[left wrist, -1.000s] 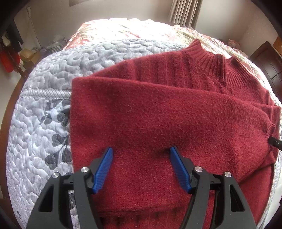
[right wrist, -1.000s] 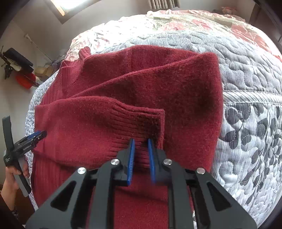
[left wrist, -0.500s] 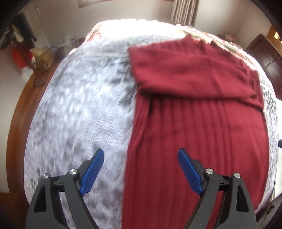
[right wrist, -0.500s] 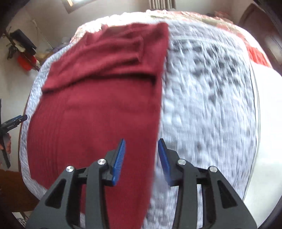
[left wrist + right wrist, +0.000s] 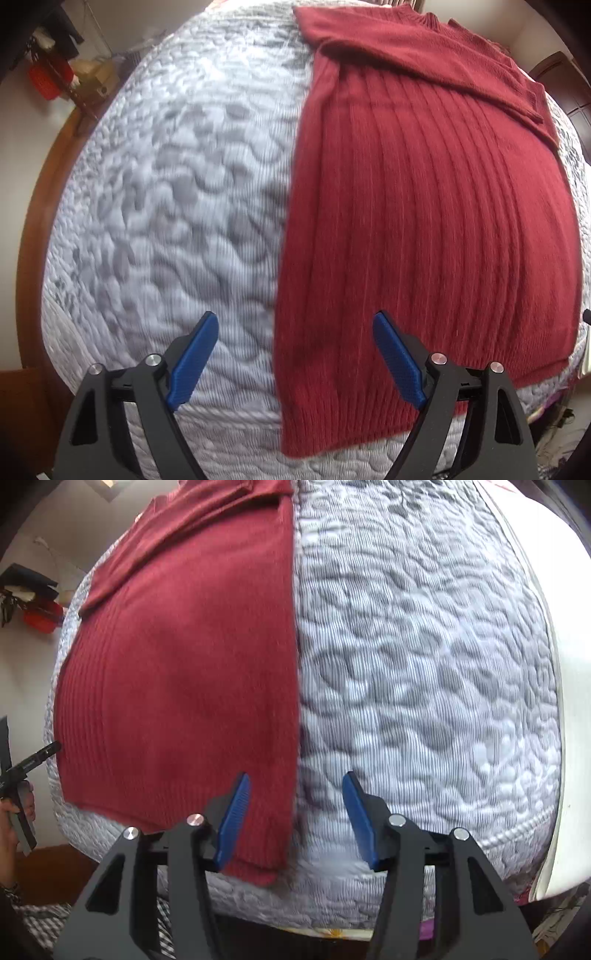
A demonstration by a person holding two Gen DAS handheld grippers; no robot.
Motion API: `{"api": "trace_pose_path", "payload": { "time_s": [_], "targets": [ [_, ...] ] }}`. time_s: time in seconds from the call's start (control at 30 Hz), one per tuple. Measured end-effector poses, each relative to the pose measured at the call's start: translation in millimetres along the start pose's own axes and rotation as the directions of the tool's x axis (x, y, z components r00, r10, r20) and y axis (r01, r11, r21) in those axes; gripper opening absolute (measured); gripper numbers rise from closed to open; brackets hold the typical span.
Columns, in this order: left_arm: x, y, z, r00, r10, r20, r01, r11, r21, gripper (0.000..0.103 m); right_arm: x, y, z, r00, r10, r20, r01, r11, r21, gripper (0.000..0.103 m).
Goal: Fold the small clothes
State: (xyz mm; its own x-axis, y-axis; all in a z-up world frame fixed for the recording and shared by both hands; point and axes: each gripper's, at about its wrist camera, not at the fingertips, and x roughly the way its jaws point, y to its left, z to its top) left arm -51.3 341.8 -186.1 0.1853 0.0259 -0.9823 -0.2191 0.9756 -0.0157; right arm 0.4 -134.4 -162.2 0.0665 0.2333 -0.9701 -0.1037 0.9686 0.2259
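Note:
A dark red ribbed sweater [image 5: 424,206] lies flat on the bed, sleeves folded across its chest at the far end, hem nearest me. My left gripper [image 5: 295,354] is open above the sweater's lower left corner, its fingers straddling the left side edge. In the right wrist view the same sweater [image 5: 184,664] fills the left half. My right gripper [image 5: 295,812] is open over the sweater's lower right corner, its fingers straddling the right side edge. Neither gripper holds anything. The left gripper's tip [image 5: 44,753] shows at the far left of the right wrist view, held by a hand [image 5: 18,808].
The bed is covered by a grey-white quilted spread [image 5: 166,221] with a wooden frame [image 5: 33,229] at its left. A white sheet edge [image 5: 576,701] runs down the right side. Red and dark items [image 5: 48,81] stand on the floor beyond the bed's left side.
Both grippers drew back from the folded sleeves toward the hem. The right gripper let go of the sleeve cuff and opened; the left stayed open and now straddles the left edge.

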Motion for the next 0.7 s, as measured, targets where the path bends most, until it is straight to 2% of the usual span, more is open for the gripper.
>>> {"api": "trace_pose_path", "payload": {
  "time_s": [0.07,0.2,0.37,0.57,0.63,0.67,0.7],
  "targets": [
    [4,-1,-14,0.999,-0.026,-0.025,0.026,1.000,-0.008,0.086,4,-2,-9,1.000,-0.005,-0.018,0.005,1.000,0.005,0.052],
    [15,-6,-35,0.998,-0.030,-0.058,0.030,1.000,-0.005,0.086,13,-2,-21,0.998,0.026,-0.056,-0.025,0.999,0.020,0.052],
    [22,-12,-51,0.998,-0.024,-0.056,0.024,1.000,0.011,0.086,22,4,-36,0.995,0.061,-0.076,-0.059,0.998,0.020,0.054],
    [19,-25,-69,0.992,-0.108,-0.071,0.106,0.994,-0.038,0.083,34,18,-35,0.992,0.095,-0.081,-0.094,0.995,0.015,0.054],
    [19,-32,-76,0.991,-0.114,-0.069,0.111,0.992,-0.053,0.078,35,22,-34,0.990,0.109,-0.086,-0.109,0.994,0.009,0.048],
    [18,-38,-79,0.991,-0.113,-0.068,0.109,0.993,-0.052,0.076,38,29,-33,0.987,0.130,-0.092,-0.130,0.992,0.008,0.040],
    [17,-44,-81,0.992,-0.107,-0.066,0.104,0.993,-0.049,0.073,41,34,-33,0.983,0.154,-0.102,-0.154,0.988,0.008,0.038]
  ]
}}
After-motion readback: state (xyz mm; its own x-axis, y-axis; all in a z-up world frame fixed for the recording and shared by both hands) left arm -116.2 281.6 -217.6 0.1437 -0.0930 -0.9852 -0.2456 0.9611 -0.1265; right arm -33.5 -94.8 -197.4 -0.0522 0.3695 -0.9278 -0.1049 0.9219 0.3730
